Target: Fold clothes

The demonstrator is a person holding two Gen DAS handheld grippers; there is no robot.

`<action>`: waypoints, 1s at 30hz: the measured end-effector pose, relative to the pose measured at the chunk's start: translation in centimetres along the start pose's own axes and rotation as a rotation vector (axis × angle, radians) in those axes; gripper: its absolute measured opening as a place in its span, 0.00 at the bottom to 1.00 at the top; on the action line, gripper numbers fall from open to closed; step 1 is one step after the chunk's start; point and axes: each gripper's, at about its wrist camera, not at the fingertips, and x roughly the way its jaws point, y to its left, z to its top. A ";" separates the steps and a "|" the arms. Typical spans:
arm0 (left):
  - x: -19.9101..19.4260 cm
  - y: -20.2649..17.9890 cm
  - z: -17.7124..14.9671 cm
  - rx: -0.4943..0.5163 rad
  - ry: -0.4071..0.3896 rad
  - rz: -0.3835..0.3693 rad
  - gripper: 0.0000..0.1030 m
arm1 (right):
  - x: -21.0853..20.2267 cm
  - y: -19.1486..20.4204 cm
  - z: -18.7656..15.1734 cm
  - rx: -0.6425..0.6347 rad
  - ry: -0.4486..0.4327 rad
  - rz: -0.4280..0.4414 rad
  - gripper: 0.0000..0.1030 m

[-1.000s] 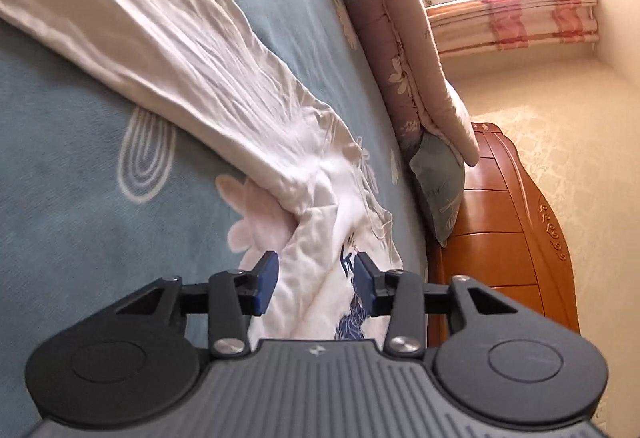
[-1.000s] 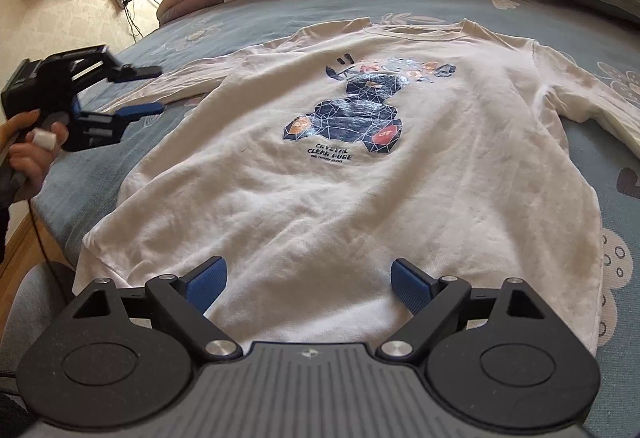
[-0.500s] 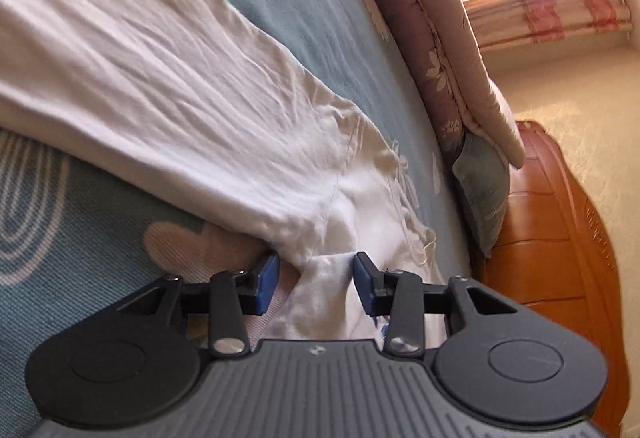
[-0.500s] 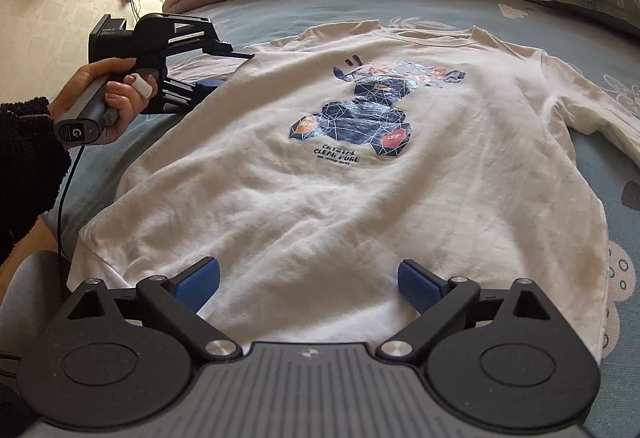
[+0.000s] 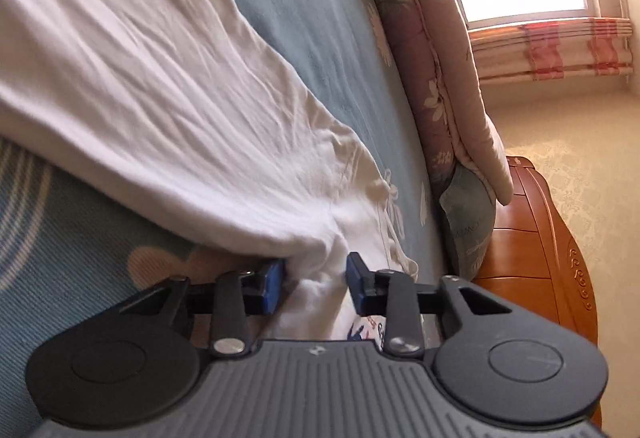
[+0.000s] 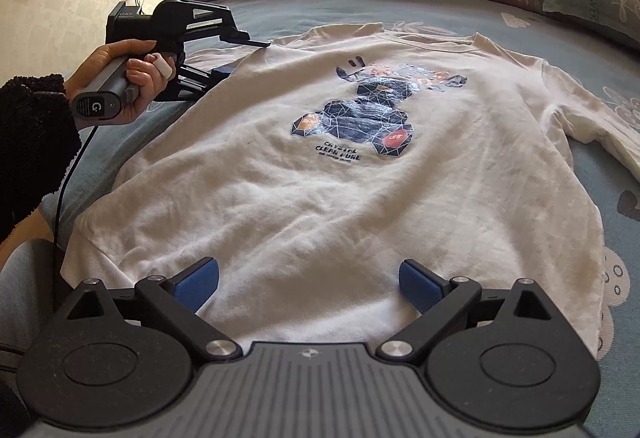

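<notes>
Left hand-held gripper (image 5: pixel 315 288) seemingly around shirt (image 6: pixel 340 174) underarm

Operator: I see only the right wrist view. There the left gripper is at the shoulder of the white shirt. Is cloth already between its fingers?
Observer: Yes. In the left wrist view, the left gripper has bunched cloth of the shirt between its blue pads. The jaws have just been closing, but a shadowed gap beside one pad suggests no firm pinch yet.
Operator: And the sleeve on that side, which the gripper hides from me?
Observer: The sleeve lies stretched out on the blue bedsheet, creased, not folded over.
</notes>
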 end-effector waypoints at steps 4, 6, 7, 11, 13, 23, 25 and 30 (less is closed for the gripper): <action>-0.3 -0.7 1.6 0.107 -0.047 0.114 0.06 | -0.1 -0.2 0.0 0.006 -0.002 0.004 0.96; -0.5 -0.8 2.3 0.119 -0.075 0.129 0.06 | -0.1 -0.1 0.0 0.002 -0.001 0.002 0.96; -0.6 -0.9 2.7 0.121 -0.081 0.136 0.06 | -0.1 -0.1 0.0 -0.001 -0.001 0.000 0.96; -0.6 -1.0 2.6 0.116 -0.021 0.093 0.08 | -0.1 0.0 -0.1 -0.001 -0.001 -0.003 0.96; -0.8 -1.0 1.5 0.132 0.013 0.083 0.11 | -0.1 0.0 -0.1 0.000 -0.001 -0.003 0.96; -0.2 -2.0 -1.6 0.285 -0.023 0.153 0.23 | -0.1 0.1 -0.2 -0.011 -0.006 -0.009 0.97; 0.3 -3.6 -2.5 0.398 -0.039 0.218 0.18 | -0.1 0.1 -0.2 -0.010 -0.007 -0.010 0.97; 0.9 -5.8 -4.4 0.628 -0.074 0.372 0.05 | -0.1 0.1 -0.3 -0.008 -0.011 -0.009 0.97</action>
